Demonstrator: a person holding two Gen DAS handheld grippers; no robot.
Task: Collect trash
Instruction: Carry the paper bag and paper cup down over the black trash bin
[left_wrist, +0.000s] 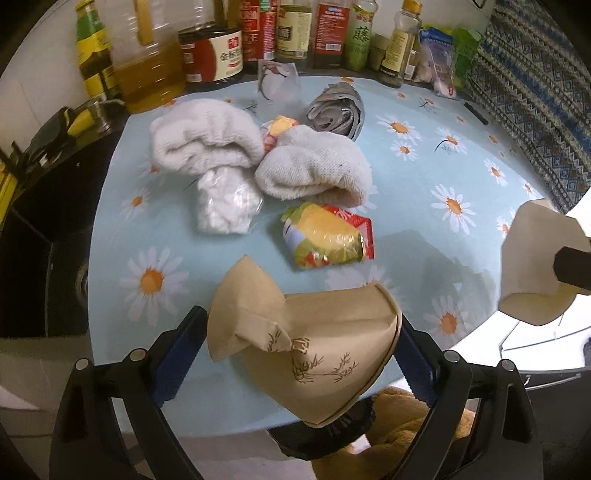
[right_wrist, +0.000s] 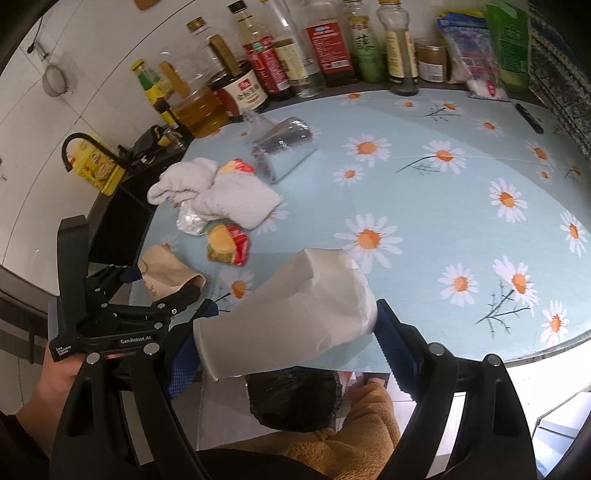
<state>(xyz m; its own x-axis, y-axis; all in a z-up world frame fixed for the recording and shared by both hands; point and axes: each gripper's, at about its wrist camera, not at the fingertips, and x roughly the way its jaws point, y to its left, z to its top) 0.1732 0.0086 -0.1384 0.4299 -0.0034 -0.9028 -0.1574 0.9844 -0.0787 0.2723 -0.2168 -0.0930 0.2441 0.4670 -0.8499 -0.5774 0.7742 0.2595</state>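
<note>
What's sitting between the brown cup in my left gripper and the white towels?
The yellow-and-red snack wrapper lies between the brown paper cup and the white towels, with bare tablecloth around it. The left wrist view shows it best.

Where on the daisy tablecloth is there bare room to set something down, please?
The tablecloth is bare across its right half, from the foil roll to the patterned fabric. It is crowded on the left around the towels, snack wrapper and along the bottles.
</note>
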